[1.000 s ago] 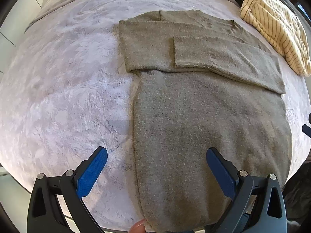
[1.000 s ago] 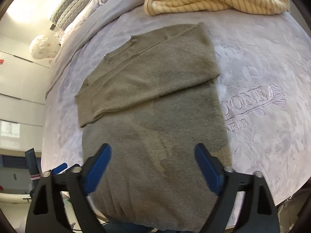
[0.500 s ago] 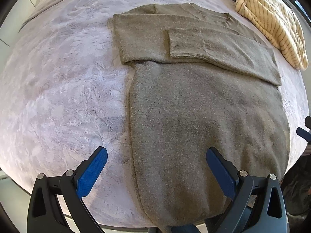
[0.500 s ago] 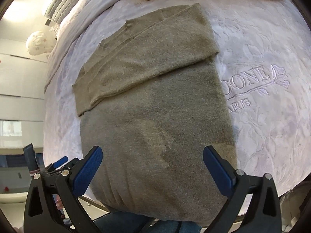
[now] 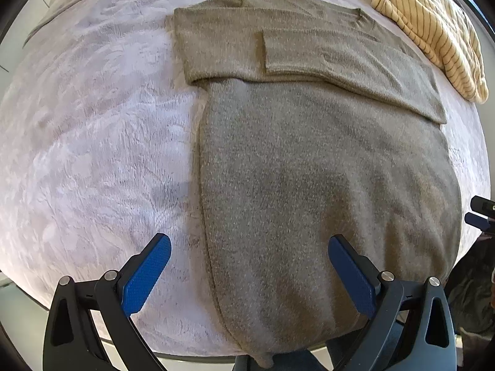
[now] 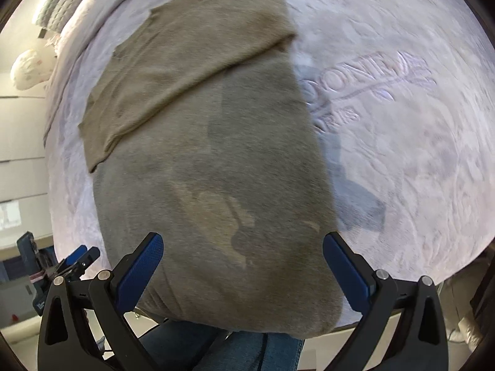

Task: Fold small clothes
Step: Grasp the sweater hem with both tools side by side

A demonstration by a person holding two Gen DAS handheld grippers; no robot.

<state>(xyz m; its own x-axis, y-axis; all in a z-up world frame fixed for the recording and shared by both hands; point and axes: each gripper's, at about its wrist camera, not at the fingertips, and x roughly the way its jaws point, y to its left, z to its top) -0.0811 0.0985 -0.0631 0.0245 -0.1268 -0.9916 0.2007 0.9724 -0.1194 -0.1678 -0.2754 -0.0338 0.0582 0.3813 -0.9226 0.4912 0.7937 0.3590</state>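
1. In the left wrist view we see the left gripper [image 5: 249, 273] at the bottom of the frame, its jaws spread wide and holding nothing; the pads [image 5: 145, 275] are blue with a fine grid texture, on black plastic arms.
2. In the right wrist view the right gripper [image 6: 243, 270] is also spread wide and empty, low in the frame, with the same blue pads [image 6: 348, 273].
3. Between and beyond both grippers lies the sweater [image 5: 309, 170], an olive-grey fuzzy knit. It lies flat, with its sleeves folded across the chest in the upper part of the frame, and its hem hangs a little over the near edge of the bed.
4. The sweater rests on a pale lilac plush blanket [image 5: 92, 139] with an embossed leaf pattern; in the right wrist view embossed letters [image 6: 365, 74] show at the upper right.
5. At the upper right corner of the left view, a cream striped garment [image 5: 433, 31] lies near the sweater's shoulder.
6. At the bottom of the right view we see blue jeans [image 6: 222, 349] of the person.
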